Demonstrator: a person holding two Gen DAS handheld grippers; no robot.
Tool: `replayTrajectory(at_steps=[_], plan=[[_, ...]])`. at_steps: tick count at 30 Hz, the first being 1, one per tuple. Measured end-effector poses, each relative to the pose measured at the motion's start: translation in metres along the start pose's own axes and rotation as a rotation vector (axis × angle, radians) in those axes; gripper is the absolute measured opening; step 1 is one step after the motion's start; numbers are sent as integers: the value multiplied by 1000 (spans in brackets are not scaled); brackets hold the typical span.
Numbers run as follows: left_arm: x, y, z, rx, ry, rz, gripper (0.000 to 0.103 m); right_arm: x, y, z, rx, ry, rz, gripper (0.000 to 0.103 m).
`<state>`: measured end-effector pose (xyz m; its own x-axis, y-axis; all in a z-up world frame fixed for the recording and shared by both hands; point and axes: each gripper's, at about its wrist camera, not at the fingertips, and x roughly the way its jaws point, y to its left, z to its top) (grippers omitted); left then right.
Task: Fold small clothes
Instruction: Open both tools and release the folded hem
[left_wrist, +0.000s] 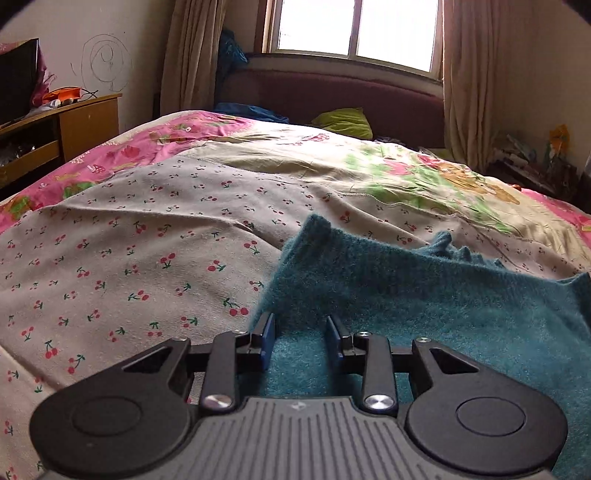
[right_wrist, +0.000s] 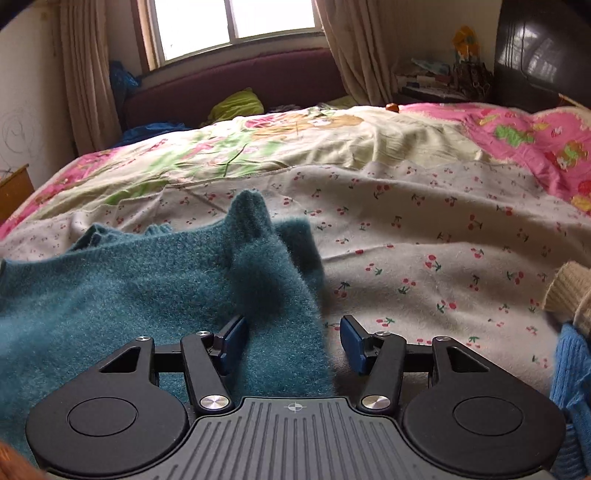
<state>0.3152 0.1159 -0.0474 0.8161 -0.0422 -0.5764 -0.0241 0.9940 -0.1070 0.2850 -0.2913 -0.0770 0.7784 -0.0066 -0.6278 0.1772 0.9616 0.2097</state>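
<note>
A fuzzy teal knit garment (left_wrist: 424, 295) lies on a cherry-print cloth (left_wrist: 129, 258) spread over the bed. My left gripper (left_wrist: 301, 338) is open, its blue pads on either side of the garment's near left edge. In the right wrist view the same teal garment (right_wrist: 129, 288) lies at the left, with a raised fold sticking up (right_wrist: 255, 221). My right gripper (right_wrist: 293, 341) is open, with the garment's right edge lying between its fingers.
A cream knit item (right_wrist: 569, 291) and a bright blue knit item (right_wrist: 572, 387) lie at the right edge. A pink floral quilt (left_wrist: 166, 140) covers the bed. A maroon headboard (left_wrist: 332, 92), a window, curtains and a wooden cabinet (left_wrist: 74, 122) stand behind.
</note>
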Motion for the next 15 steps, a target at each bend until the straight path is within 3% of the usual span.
replayTrajectory(at_steps=[4, 9, 13, 15], plan=[[-2, -3, 6, -11, 16, 9, 44, -3, -13, 2, 130, 28, 39, 53], [-20, -6, 8, -4, -33, -16, 44, -33, -1, 16, 101, -72, 28, 51], [-18, -6, 2, -25, -23, -10, 44, -9, -3, 14, 78, -12, -68, 50], [-14, -6, -2, 0, -9, 6, 44, 4, -20, 5, 162, 27, -33, 50]])
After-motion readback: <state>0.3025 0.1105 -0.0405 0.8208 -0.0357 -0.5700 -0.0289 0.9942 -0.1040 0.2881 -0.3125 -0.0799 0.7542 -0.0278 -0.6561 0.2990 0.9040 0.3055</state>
